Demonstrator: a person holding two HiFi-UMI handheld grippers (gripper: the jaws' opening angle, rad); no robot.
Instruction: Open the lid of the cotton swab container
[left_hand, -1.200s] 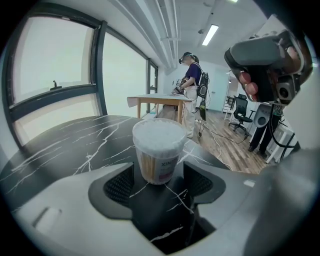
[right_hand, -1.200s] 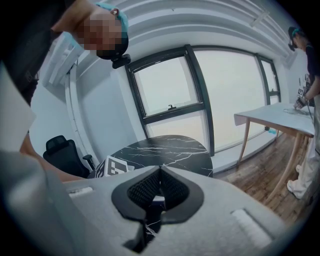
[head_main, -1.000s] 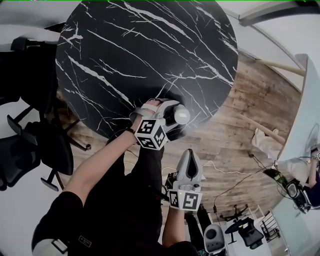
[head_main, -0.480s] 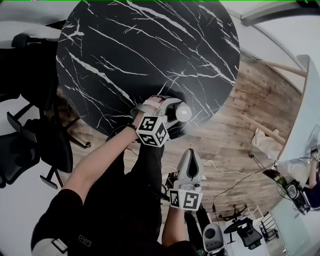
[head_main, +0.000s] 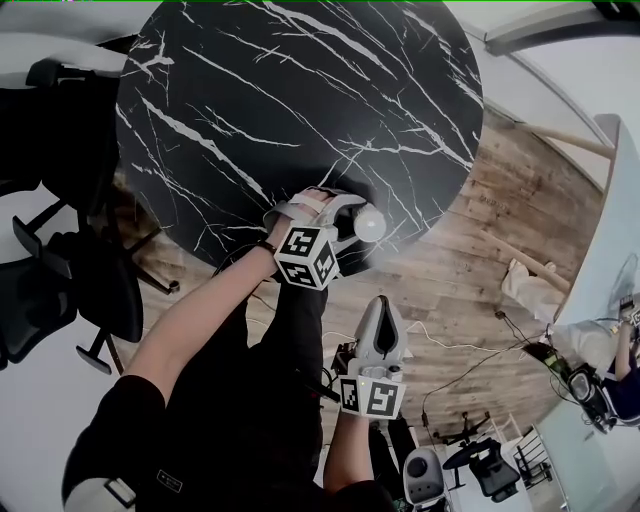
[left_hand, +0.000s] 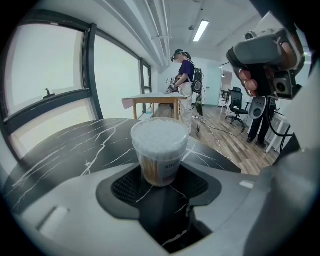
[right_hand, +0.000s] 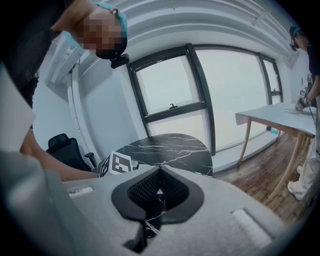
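A clear round cotton swab container (left_hand: 160, 150) with a flat lid (left_hand: 160, 134) stands upright near the edge of the black marble table (head_main: 300, 100). My left gripper (left_hand: 160, 174) reaches over the table edge. Its jaws have just been closing, and the dark pads (left_hand: 126, 186) now sit against the container's lower sides. From the head view, the container (head_main: 369, 223) shows as a white disc at the tip of the left gripper (head_main: 350, 224). My right gripper (head_main: 381, 308) hangs off the table over the floor. It is shut with nothing in it, jaws meeting in the right gripper view (right_hand: 160, 186).
The container stands close to the table's near rim, with wooden floor (head_main: 480, 260) below. Black office chairs (head_main: 50, 300) stand at the left. Cables lie on the floor (head_main: 470, 345). Another person (left_hand: 186, 75) works at a wooden desk far behind the container.
The left gripper's jaws have drawn in a little round the container. Both hands and the container stay where they were.
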